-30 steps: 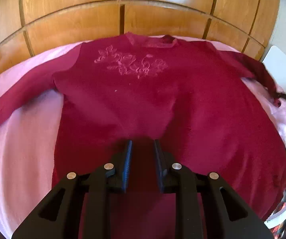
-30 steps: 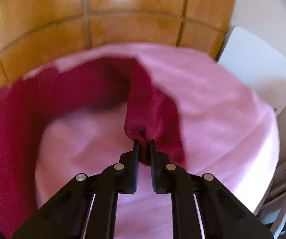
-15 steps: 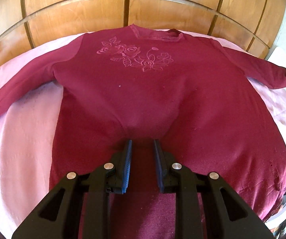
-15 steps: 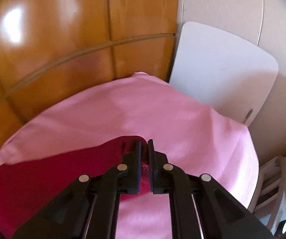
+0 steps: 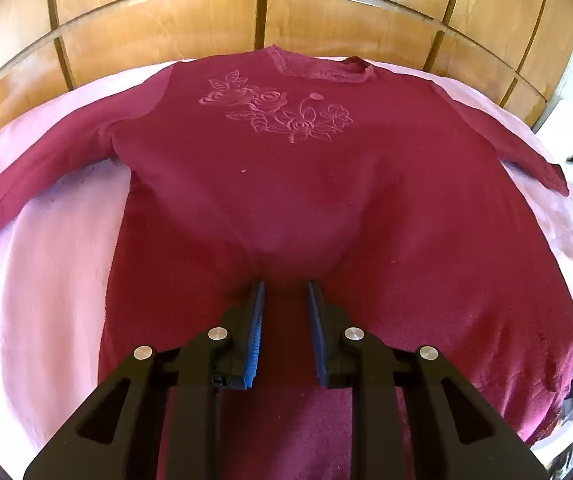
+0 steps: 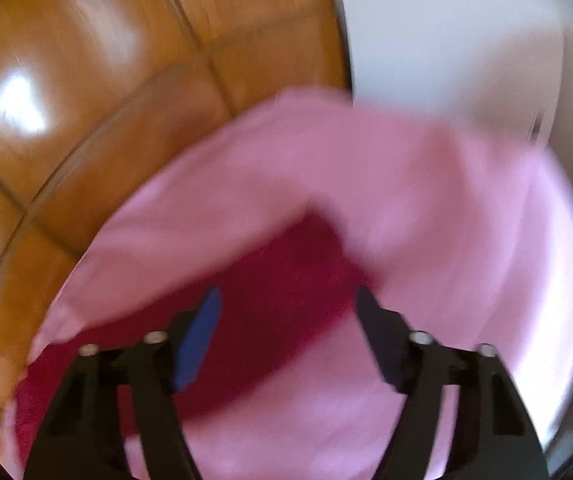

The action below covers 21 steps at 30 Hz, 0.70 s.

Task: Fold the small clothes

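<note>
Wooden panels [image 5: 206, 32] behind maroon sweater [image 5: 286, 184]

Black fingers [image 5: 260, 308], blue pads, silver screws, seemingly plastic

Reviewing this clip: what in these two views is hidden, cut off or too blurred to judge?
- Sweater hem: left wrist view, hidden behind the left claw.
- Left sleeve cuff: left wrist view, cut off by the frame edge.
- Sleeve end: right wrist view, motion-blurred; contact with the open right claw unclear.
</note>
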Available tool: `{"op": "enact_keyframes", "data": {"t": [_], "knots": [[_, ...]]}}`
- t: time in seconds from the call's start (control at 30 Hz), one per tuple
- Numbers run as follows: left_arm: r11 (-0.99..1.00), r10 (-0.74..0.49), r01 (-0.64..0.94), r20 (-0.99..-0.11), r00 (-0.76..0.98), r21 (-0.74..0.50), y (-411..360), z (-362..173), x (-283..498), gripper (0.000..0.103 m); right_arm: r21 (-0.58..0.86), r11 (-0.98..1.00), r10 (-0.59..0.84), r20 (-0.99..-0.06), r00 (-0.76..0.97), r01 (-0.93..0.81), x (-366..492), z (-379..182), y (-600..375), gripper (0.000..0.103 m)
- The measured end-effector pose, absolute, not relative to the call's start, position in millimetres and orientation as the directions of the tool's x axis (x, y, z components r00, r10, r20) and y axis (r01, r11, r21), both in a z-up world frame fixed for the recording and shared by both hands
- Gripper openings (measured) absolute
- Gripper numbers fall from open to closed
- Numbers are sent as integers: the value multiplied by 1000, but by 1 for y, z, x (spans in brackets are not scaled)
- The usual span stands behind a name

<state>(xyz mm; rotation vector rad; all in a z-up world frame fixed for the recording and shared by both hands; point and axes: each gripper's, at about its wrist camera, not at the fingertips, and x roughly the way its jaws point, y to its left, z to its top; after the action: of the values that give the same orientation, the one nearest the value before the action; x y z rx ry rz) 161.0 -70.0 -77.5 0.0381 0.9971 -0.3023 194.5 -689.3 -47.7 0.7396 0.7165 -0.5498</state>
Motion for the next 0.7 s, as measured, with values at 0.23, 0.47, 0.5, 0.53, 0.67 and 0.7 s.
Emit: {"op": "enact_keyframes", "data": {"t": [0.23, 0.47, 0.5, 0.53, 0.67, 0.7], "knots": [[960, -244, 252, -818, 521, -126, -53, -61, 145, 21, 375, 610, -174, -796, 580, 698, 220, -83, -674, 7], [981, -196, 101, -803, 563, -168, 16, -46, 123, 21, 164, 654, -322, -823, 469, 738, 218, -71, -673, 47], [981, -188, 79, -802, 566, -174, 27, -45, 121, 21, 199, 657, -307, -810, 500, 727, 208, -66, -670, 53], [983, -177, 58, -802, 571, -176, 37, -45, 118, 21, 226, 671, -288, -799, 529, 706, 201, -62, -665, 53], [966, -203, -22, -809, 552, -258, 81, -53, 109, 34, 281, 811, -105, -793, 601, 512, 177, -52, -610, 57], [959, -218, -34, -806, 550, -282, 87, -55, 106, 47, 325, 840, -10, -792, 610, 435, 166, -53, -587, 57]]}}
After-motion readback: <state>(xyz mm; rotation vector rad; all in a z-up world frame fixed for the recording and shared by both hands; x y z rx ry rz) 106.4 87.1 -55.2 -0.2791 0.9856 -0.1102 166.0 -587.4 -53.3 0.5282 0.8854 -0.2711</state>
